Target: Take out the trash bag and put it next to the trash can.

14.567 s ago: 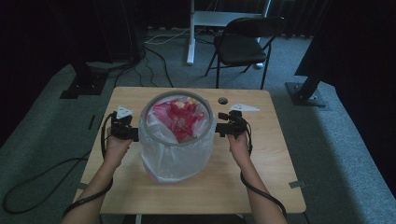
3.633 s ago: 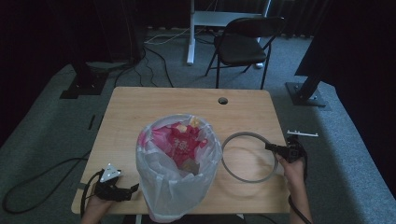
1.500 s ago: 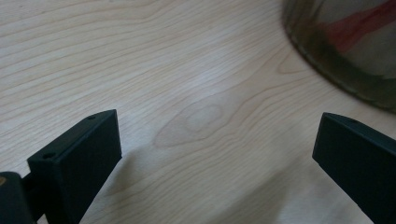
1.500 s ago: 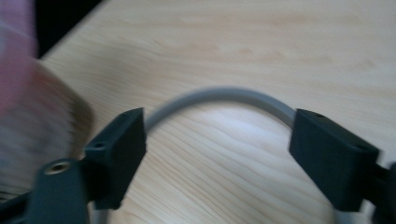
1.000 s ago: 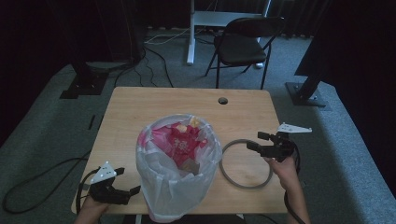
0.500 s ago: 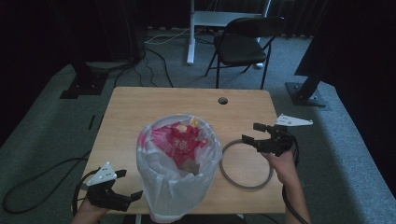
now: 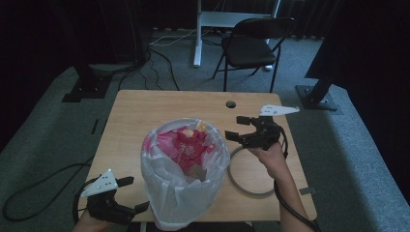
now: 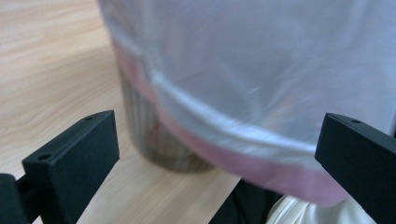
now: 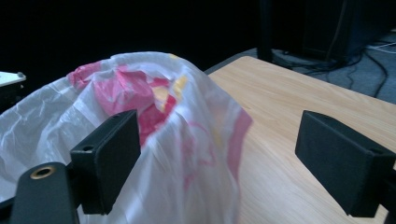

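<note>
Translucent white plastic — a bag [image 7: 181, 193] full of pink and yellow scraps — lines a bin that stands near the front middle of the wooden worktop [image 7: 145, 111] in the high view. The bag's mouth gapes open at the top, its film draped down over the bin's sides. A grey ring [image 7: 241, 186] lies flat on the worktop just right of the bin. The right tool [image 7: 238, 128] hangs above the ring's far edge, close beside the bag's rim, its jaws spread apart and pointing toward the bag. The left tool [image 7: 129, 194] sits low at the front left corner of the worktop, jaws likewise apart and aimed at the bag's lower side. A folding chair [image 7: 254, 46] stands on the carpet beyond the worktop.

In the left gripper view, the two black jaws stand wide, clamped on nothing. Between them hangs the bag's lower hem [image 8: 243, 154] with a pink band along it, and under it the bin's striped base [image 8: 159, 140] rests on the wood near the worktop's edge.

In the right gripper view, the jaws are wide apart too — the bag's crumpled top [image 9: 154, 107] rises between them, nearer the left-hand jaw; touch cannot be told.
</note>
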{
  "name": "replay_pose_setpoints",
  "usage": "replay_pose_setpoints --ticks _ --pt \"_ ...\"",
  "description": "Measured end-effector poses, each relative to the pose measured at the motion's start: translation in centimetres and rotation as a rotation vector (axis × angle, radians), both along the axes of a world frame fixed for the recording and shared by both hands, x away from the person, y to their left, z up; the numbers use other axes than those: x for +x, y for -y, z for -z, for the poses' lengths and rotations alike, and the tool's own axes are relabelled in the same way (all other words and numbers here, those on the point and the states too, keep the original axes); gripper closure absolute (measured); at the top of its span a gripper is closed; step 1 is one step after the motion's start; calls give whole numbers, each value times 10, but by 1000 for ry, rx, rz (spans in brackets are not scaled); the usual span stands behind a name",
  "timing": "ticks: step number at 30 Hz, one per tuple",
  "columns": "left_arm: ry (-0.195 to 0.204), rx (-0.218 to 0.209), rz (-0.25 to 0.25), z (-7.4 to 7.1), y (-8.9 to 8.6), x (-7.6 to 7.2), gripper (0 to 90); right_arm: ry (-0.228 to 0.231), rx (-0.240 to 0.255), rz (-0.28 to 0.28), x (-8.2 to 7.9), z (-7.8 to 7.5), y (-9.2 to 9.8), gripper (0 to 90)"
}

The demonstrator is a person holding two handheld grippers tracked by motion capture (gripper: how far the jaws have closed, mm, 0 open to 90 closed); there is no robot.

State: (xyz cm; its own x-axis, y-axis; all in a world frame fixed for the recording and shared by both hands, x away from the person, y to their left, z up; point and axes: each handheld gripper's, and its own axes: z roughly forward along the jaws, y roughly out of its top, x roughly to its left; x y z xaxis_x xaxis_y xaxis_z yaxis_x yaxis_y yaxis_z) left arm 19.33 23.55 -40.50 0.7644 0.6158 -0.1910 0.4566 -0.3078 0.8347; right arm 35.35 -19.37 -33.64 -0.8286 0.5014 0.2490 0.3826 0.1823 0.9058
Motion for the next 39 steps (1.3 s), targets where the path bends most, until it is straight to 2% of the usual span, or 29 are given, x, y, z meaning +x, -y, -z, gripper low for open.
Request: replay_pose_setpoints --ticks 1,4,9,10,13,14,16,18,20,21,25,26,27,29,31,32,33,34,35,39 --pt "0 0 0 0 0 0 0 0 0 0 0 0 0 134" --pt "14 -15 46 -6 14 -2 0 -29 -20 -34 8 2 -20 134" --pt "28 -16 52 -10 25 -1 0 -70 -34 -54 14 8 -34 135" --pt "32 -1 40 -8 30 0 0 -86 -42 -62 16 11 -39 135" --pt "24 7 48 -5 33 2 0 -106 -49 -73 18 14 -43 135" --pt "22 33 24 -1 37 3 0 -109 -63 -77 19 16 -47 139" --pt "16 39 9 1 38 5 0 -113 -69 -81 19 16 -48 140" --pt "20 47 -13 4 38 7 0 -129 -81 -112 20 19 -52 196" --pt "23 51 -45 6 38 10 0 -134 -74 -127 20 19 -53 201" --pt "23 51 -45 6 38 10 0 -134 -74 -127 20 19 -53 201" --pt "31 37 -82 6 33 14 25 -150 -64 -137 21 20 -52 255" --pt "36 31 -86 6 32 15 46 -157 -63 -142 21 20 -52 322" --pt "36 23 -100 6 30 17 46 -157 -63 -142 21 20 -52 322" --pt "23 13 -93 6 27 19 46 -155 -68 -148 20 20 -52 340" --pt "28 20 -92 6 27 20 47 -158 -64 -152 20 21 -52 374" --pt "32 25 -87 6 26 20 63 -171 -49 -175 20 21 -52 443" --pt "35 31 -85 6 26 20 63 -171 -49 -175 20 21 -52 443" --pt "44 27 -62 6 25 19 81 -172 -45 -193 20 21 -52 451" --pt "55 24 -52 6 24 19 145 -163 -57 -189 19 20 -53 455" --pt "66 24 -32 4 24 18 202 -149 -88 -180 17 18 -55 470"
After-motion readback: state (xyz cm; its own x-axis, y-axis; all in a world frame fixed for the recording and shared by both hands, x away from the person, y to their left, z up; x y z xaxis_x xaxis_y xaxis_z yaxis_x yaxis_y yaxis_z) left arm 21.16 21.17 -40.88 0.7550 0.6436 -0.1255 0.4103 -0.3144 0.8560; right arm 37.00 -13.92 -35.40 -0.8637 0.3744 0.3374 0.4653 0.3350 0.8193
